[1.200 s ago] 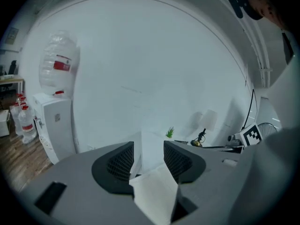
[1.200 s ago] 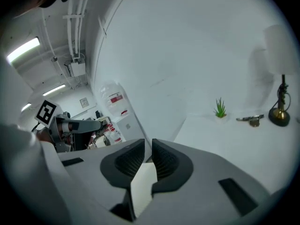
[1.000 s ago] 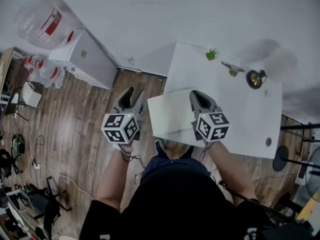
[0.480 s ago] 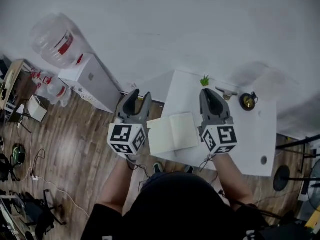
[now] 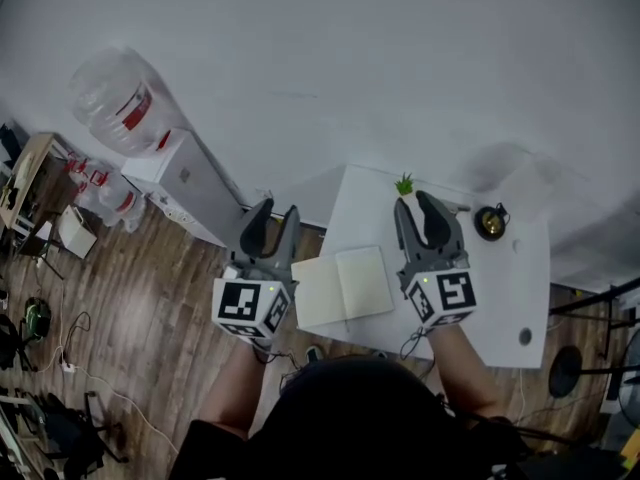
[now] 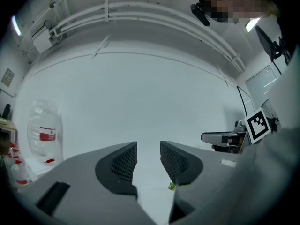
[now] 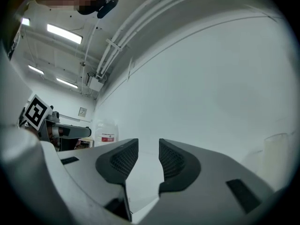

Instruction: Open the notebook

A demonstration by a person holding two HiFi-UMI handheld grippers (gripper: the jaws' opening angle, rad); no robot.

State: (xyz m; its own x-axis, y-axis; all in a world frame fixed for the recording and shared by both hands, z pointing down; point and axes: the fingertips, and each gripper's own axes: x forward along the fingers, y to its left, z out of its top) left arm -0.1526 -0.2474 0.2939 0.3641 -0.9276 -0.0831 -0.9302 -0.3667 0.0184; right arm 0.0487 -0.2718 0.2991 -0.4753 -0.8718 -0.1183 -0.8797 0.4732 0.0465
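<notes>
The notebook lies open and flat, blank pages up, at the near left corner of the white table. Both grippers are held up above it and point level toward the wall. My left gripper hangs left of the table; its jaws have just been closing a little, still stand apart and hold nothing. My right gripper is over the table's middle, right of the notebook; its jaws have just been opening and nothing is between them. Neither touches the notebook.
A small green plant and a brass bell-like object stand at the table's far edge. A white water dispenser with a clear bottle stands at the left wall. Wooden floor with clutter lies to the left.
Both grippers rose off the notebook toward the wall. A second ago the right one was down on the notebook's page; the notebook now lies flat open, and the right jaws have parted.
</notes>
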